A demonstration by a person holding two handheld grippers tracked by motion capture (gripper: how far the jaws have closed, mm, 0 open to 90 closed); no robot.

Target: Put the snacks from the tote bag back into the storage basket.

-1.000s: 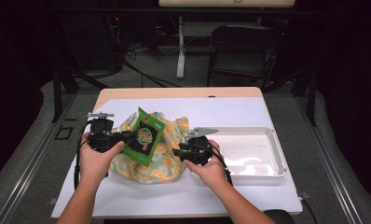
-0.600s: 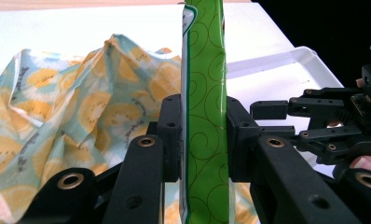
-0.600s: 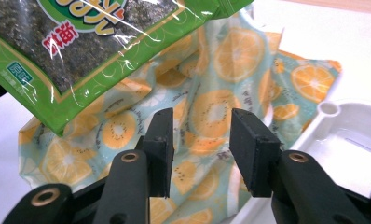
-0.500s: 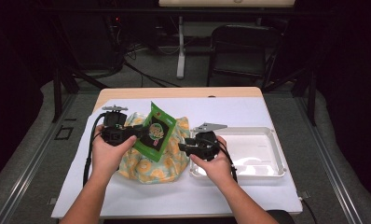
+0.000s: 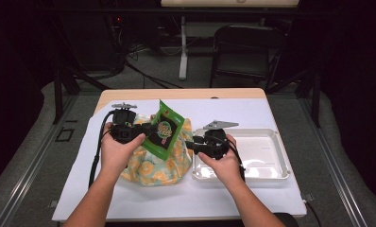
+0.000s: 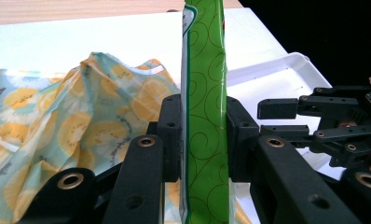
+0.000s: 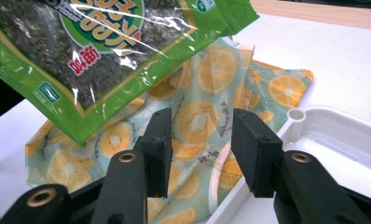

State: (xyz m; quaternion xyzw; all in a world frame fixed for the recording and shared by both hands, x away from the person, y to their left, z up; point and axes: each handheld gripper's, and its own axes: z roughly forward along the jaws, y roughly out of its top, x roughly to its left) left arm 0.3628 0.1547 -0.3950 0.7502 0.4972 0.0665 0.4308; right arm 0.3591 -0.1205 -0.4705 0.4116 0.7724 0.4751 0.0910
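Two hand-held grippers, left (image 6: pixel 204 140) clamping green packet (image 6: pixel 204 93), right (image 7: pixel 200 149) just opening, empty

The green packet (image 6: pixel 204 116) runs off the top and bottom edges of the left gripper view, edge-on, its print unreadable. It hides part of the lemon-print bag (image 5: pixel 153 165) in the high view, and the white tray's (image 7: pixel 342 135) far end is cut off in the right gripper view.

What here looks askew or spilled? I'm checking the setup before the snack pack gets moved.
Nothing is spilled or damaged. The green snack pack hangs tilted in the left gripper, clamped at one edge. The lemon-print bag lies crumpled on the table, one edge close beside the white tray. The right gripper, its jaws just opening, holds nothing.
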